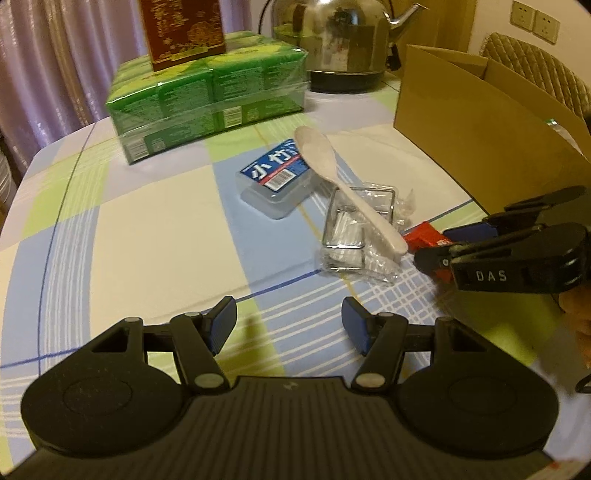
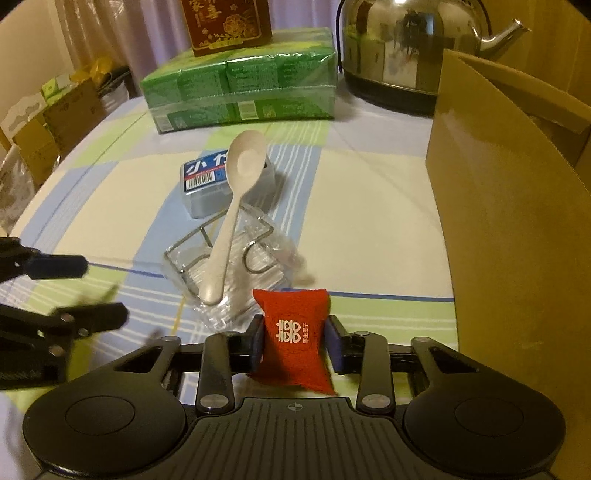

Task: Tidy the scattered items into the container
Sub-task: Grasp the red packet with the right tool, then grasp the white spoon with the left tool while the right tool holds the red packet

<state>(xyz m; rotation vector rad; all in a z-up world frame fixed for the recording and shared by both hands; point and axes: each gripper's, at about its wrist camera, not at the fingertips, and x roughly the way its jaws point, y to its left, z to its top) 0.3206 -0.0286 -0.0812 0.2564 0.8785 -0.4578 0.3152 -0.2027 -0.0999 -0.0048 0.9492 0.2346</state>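
Right wrist view: right gripper (image 2: 294,341) clamping red pouch (image 2: 293,334), lower centre, printed face shown | left wrist view: left gripper (image 1: 289,325) wide open, empty; pouch mostly hidden | cardboard box (image 2: 517,229) right edge.

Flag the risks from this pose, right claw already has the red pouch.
1. The right claw pinches the soft red pouch at its middle; it may slip in transit.
2. The cardboard box wall stands tall; the pouch could catch its rim.
3. The spoon lies loosely across the wire rack; a nudge could tip it.

Lilac curtains (image 1: 48,74) hang behind the checked tablecloth (image 1: 147,221) (wall sockets (image 1: 533,20) at right).
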